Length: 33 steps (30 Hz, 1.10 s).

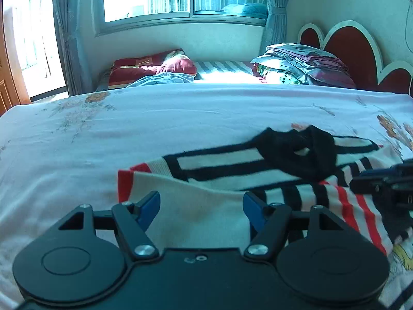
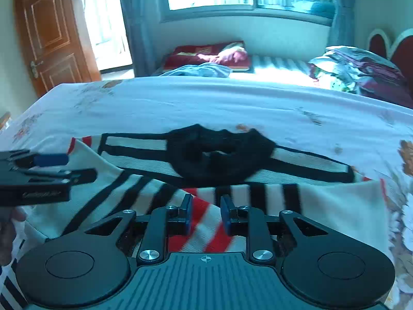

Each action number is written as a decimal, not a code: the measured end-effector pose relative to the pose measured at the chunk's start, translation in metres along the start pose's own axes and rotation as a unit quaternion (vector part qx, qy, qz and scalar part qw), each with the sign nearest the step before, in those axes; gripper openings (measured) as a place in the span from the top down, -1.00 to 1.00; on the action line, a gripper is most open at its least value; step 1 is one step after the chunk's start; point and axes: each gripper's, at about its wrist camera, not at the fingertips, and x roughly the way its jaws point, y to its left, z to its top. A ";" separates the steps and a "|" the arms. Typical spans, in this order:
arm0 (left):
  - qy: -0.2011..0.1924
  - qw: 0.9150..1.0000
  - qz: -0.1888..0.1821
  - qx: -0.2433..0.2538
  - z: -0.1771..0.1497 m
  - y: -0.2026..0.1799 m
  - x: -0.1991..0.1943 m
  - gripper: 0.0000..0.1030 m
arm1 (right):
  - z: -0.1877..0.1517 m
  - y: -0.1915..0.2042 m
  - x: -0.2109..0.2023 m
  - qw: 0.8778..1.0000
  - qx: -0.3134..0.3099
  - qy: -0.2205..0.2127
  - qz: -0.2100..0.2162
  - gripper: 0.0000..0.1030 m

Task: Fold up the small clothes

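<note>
A white knit sweater (image 1: 219,160) with black and red stripes and a black collar (image 1: 296,152) lies spread on the floral bed sheet (image 1: 129,129). My left gripper (image 1: 201,205) hangs open and wide over the plain white part near the sweater's left side, with nothing pressed between its blue pads. From the right wrist view it shows side-on at the left edge, as the left gripper (image 2: 51,164). My right gripper (image 2: 207,214) stands over the red-striped part of the sweater (image 2: 206,222); its pads are a narrow gap apart, and cloth shows in the gap without being pinched. The collar (image 2: 219,155) lies just beyond.
Past the sheet, a second bed carries a red pillow (image 1: 152,67) and a stack of folded bedding (image 1: 304,62) against a red heart-shaped headboard (image 1: 348,49). A wooden door (image 2: 49,36) stands open at the far left. A hand (image 2: 7,232) shows at the left edge.
</note>
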 end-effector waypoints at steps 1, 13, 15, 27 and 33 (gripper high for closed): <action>0.009 1.000 -0.003 -0.004 0.004 0.005 0.010 -0.36 | 0.003 0.008 0.012 1.000 -0.007 0.006 0.008 0.61; 0.023 0.998 -0.041 -0.049 -0.015 -0.007 -0.012 -0.42 | 0.003 0.027 0.035 1.000 -0.011 0.016 -0.012 0.62; 0.037 0.998 -0.036 -0.035 -0.025 -0.020 -0.007 -0.42 | -0.003 0.030 0.048 0.999 -0.019 0.042 -0.022 0.62; 0.009 1.000 -0.016 -0.022 -0.056 -0.010 -0.061 -0.38 | -0.034 0.005 -0.012 0.998 -0.016 0.030 -0.047 0.61; 0.025 1.000 -0.002 0.018 -0.076 -0.017 -0.059 -0.39 | -0.044 -0.009 -0.023 0.996 0.011 0.034 -0.086 0.61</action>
